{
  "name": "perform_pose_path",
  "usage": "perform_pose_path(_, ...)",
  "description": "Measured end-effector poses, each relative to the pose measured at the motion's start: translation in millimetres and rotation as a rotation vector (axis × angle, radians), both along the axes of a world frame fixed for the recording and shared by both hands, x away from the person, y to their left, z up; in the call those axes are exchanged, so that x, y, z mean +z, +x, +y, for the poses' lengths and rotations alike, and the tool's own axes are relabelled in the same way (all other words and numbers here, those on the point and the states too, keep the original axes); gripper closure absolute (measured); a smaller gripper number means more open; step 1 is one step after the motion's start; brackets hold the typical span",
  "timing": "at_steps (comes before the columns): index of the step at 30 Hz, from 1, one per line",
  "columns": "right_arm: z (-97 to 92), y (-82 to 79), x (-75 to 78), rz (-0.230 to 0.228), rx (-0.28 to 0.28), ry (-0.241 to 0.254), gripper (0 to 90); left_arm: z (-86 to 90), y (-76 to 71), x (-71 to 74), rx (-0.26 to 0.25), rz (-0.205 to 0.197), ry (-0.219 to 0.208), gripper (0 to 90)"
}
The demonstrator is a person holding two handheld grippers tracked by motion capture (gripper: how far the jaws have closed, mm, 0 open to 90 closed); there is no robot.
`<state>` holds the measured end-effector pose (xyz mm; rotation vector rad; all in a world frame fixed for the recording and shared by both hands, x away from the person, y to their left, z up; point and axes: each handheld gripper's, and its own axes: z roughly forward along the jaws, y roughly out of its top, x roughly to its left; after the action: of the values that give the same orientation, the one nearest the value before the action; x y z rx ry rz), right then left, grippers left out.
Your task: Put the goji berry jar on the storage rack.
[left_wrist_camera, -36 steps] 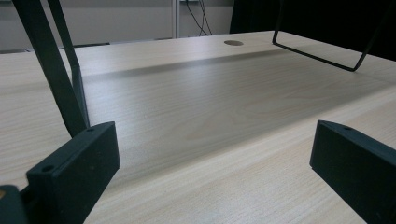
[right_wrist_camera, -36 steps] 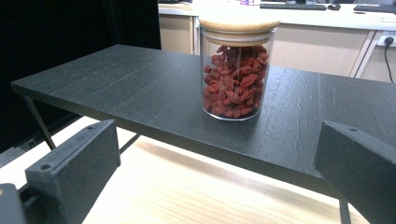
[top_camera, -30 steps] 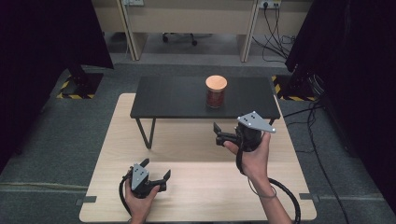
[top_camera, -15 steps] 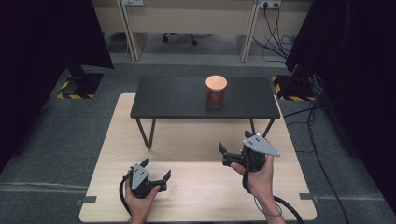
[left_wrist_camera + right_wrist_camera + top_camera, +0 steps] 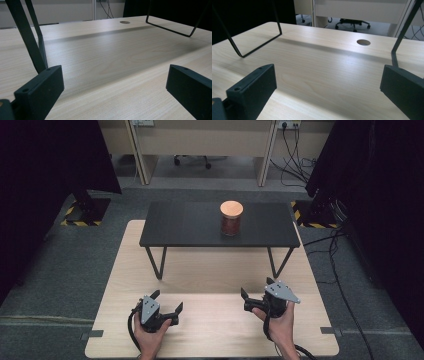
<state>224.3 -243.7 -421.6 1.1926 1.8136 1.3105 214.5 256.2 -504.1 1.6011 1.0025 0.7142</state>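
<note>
We log the scene from the biggest item down. The light wooden table carries everything; a low black bench on thin wire legs stands across its far half. One cable hole shows in the wood in the right gripper view.

On the bench, right of centre and nearer its front edge, stands the jar: a small upright jar with dark reddish contents and a round tan lid. It sits alone, nothing touching it.

The left gripper rests low near the table's near edge, left of centre. Its jaws stand wide apart and hold nothing; the left gripper view looks between them onto bare wood, with a bench leg close at the left.

The right gripper sits near the table's near edge, right of centre. Its jaws are likewise spread wide and empty, bare wood between them in its own view.

Progress, as we judge it: nothing has been grasped yet; both tools are well apart from the jar. The whole reach, grip and whatever handling follows are left.

Obstacles: the bench's raised top means the approach must climb over its front edge; the wire legs lie between the grippers and the far side. Floor cables and chairs beyond are well clear.
</note>
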Motion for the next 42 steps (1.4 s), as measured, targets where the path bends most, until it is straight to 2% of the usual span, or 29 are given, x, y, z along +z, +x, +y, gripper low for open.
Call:
perform_pose_path(2,0.0,-1.2,-6.7,0.009,-0.005,-0.014,0.7,-0.1,0.0,0.0,0.0,0.0,0.0,0.5)
perform_pose_path(7,-2.0,0.0,-22.8,0.07,-0.018,-0.035,1.2,-0.1,0.0,0.1,-0.001,0.0,0.001,0.5)
perform_pose_path(11,-5.7,1.7,-31.7,0.125,-0.015,-0.037,1.5,-0.4,0.0,0.1,0.001,0.0,0.002,0.6)
perform_pose_path(14,-8.8,0.3,-36.7,0.14,-0.018,-0.023,1.6,-0.5,-0.2,0.1,0.001,-0.001,0.004,0.6)
perform_pose_path(31,-13.5,-5.2,-51.9,0.13,-0.01,-0.01,2.5,-0.5,-0.1,0.1,0.0,-0.001,0.003,0.5)
perform_pose_path(42,-13.9,-7.1,-53.4,0.116,-0.003,-0.012,2.6,-1.2,-0.4,0.3,0.002,-0.001,0.006,0.5)
